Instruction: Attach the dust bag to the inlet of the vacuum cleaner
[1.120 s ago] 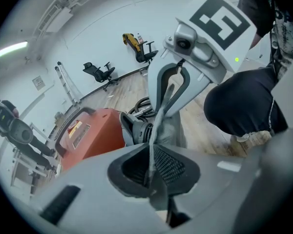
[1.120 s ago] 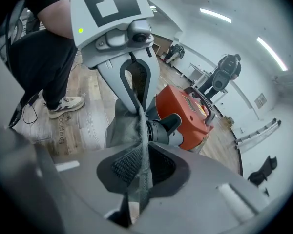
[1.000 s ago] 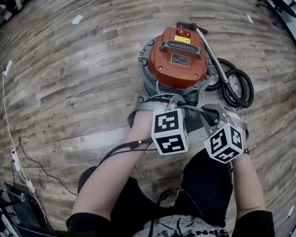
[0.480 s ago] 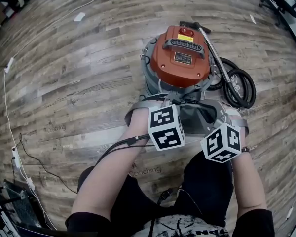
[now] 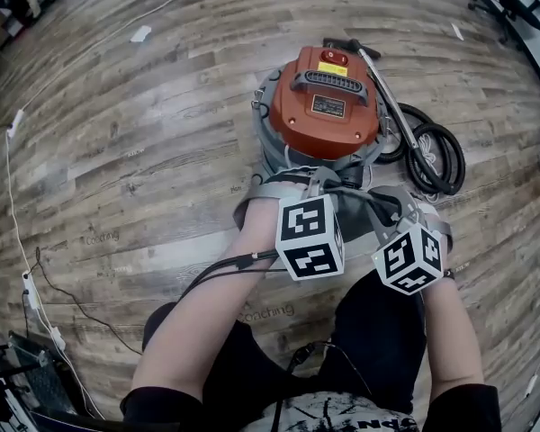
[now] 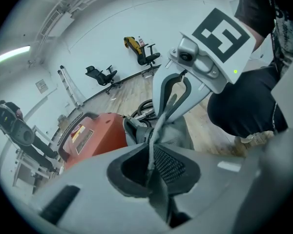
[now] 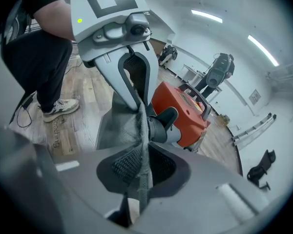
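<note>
Grey fabric dust bag (image 5: 353, 212) hangs stretched between the 2 grippers, right in front of the orange vacuum cleaner (image 5: 324, 106). Left gripper (image 6: 151, 165) and right gripper (image 7: 139, 167) each pinch 1 edge, just beside the black inlet (image 7: 158, 126).
</note>
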`<state>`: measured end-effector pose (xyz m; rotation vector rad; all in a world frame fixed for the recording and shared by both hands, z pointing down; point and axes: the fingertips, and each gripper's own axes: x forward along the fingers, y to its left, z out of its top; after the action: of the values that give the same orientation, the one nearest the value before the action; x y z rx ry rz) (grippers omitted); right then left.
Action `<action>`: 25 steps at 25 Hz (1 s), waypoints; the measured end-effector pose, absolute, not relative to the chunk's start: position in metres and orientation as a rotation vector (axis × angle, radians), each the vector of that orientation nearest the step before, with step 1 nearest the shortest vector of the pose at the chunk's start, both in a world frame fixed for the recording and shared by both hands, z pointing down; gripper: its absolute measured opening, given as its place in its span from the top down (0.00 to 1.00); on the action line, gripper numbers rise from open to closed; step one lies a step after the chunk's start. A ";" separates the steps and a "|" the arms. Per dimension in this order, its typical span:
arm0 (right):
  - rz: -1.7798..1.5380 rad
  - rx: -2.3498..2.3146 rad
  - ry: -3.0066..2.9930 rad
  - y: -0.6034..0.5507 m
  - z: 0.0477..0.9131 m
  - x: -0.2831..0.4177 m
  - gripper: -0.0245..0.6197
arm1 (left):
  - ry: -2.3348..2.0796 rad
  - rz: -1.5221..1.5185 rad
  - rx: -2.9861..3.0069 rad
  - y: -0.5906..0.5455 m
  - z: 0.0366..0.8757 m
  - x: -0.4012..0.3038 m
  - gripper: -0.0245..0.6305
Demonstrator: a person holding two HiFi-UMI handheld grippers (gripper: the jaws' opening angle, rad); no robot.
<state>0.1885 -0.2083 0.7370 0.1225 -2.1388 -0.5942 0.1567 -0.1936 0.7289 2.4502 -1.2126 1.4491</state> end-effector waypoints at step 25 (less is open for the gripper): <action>-0.720 0.212 -2.218 -0.197 0.725 0.184 0.90 | -1.209 1.469 2.407 -0.181 0.746 0.150 0.91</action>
<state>0.1836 -0.1967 0.7246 0.2118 -2.2178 -0.7195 0.1498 -0.1806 0.7463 2.4069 -1.2087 1.4689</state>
